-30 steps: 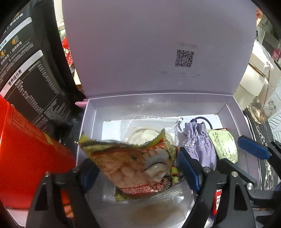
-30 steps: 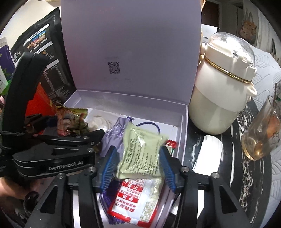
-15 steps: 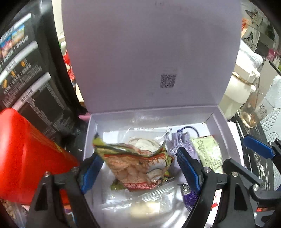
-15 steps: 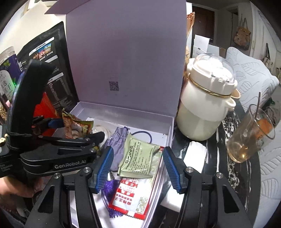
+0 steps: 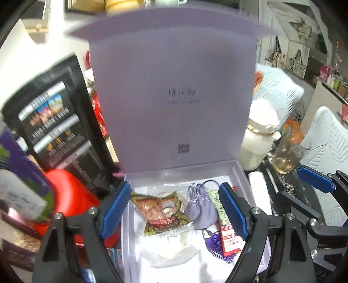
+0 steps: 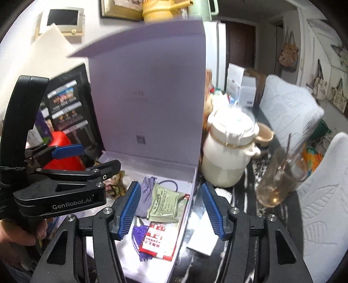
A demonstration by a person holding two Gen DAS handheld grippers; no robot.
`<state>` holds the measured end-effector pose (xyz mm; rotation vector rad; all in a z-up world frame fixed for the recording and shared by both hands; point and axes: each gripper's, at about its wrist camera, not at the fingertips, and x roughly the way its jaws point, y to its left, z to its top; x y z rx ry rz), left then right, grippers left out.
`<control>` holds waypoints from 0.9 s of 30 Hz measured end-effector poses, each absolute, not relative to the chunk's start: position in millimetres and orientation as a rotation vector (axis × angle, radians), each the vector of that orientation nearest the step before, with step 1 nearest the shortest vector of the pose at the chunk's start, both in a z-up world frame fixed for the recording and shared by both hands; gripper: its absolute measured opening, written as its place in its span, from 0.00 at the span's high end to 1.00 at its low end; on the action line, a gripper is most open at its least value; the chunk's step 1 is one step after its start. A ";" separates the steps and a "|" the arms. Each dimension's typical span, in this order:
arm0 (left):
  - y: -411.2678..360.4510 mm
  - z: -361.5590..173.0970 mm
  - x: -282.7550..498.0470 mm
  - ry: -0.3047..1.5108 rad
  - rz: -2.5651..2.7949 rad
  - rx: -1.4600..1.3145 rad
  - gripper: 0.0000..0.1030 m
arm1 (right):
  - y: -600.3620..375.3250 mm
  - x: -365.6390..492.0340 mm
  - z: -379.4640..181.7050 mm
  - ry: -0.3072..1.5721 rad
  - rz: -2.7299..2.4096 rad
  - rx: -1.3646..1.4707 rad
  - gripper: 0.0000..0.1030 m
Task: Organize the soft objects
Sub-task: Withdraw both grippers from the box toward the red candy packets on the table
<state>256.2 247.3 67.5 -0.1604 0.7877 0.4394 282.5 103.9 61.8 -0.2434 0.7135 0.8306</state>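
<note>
A white lidded pot (image 6: 228,152) stands beside a glass of amber drink (image 6: 280,178) on dark marble.

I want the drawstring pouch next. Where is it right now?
The lilac pouch lies in the open box, between the snack packet on its left and the green sachet on its right.

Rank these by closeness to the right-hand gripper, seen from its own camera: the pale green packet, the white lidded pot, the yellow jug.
1. Pale green packet, in the box between the right gripper fingers.
2. White lidded pot, right of the box.
3. Yellow jug, top, behind the lid.
</note>
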 end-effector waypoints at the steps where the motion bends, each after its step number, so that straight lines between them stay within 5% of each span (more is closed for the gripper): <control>1: 243.1 76.2 251.1 0.770 0.437 -0.155 0.19 | 100.0 278.5 69.1 0.697 0.830 -0.241 0.43; 17: 197.6 175.1 167.1 0.521 0.421 -0.083 0.19 | 48.6 211.5 162.2 0.478 0.825 -0.213 0.38; 19: 191.2 183.0 156.2 0.499 0.423 -0.076 0.01 | 40.1 200.7 170.6 0.452 0.821 -0.208 0.37; 23: 179.2 194.1 133.4 0.450 0.428 -0.054 0.00 | 25.3 180.6 184.1 0.406 0.811 -0.199 0.19; 27: 170.9 198.6 118.0 0.452 0.409 -0.048 0.00 | 11.2 161.9 193.8 0.369 0.796 -0.195 0.12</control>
